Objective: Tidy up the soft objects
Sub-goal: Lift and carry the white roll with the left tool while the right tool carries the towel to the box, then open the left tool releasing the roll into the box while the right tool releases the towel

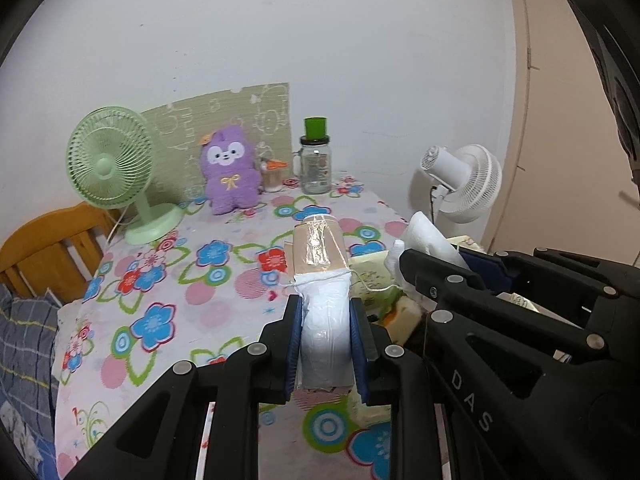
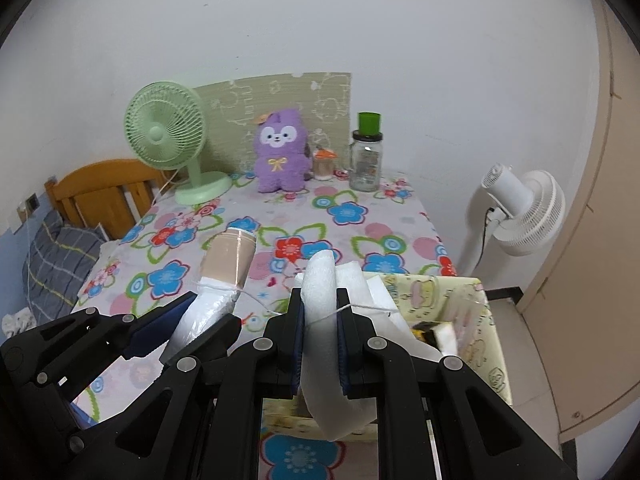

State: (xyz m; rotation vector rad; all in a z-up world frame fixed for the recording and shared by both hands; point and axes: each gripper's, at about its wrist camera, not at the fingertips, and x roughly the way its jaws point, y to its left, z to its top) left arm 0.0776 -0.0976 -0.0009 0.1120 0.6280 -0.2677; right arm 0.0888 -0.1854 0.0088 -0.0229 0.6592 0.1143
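Left hand-held gripper [image 1: 325,334]: we are clenching the white end of a taped roll [image 1: 320,256], holding it above the tabletop [image 1: 188,280]; it is reading as light and squashy, so we are judging the wrapped middle the safest hold.
Right hand-held gripper [image 2: 320,330]: we are pinching a white foam sheet [image 2: 324,280] over the patterned box [image 2: 486,312]; it is flexing limply and looks easily creased.
String [image 2: 260,300]: we are seeing it running between the two pieces, likely to snag.
Purple plush [image 2: 282,152]: it is sitting upright by the far wall, soft, untouched.
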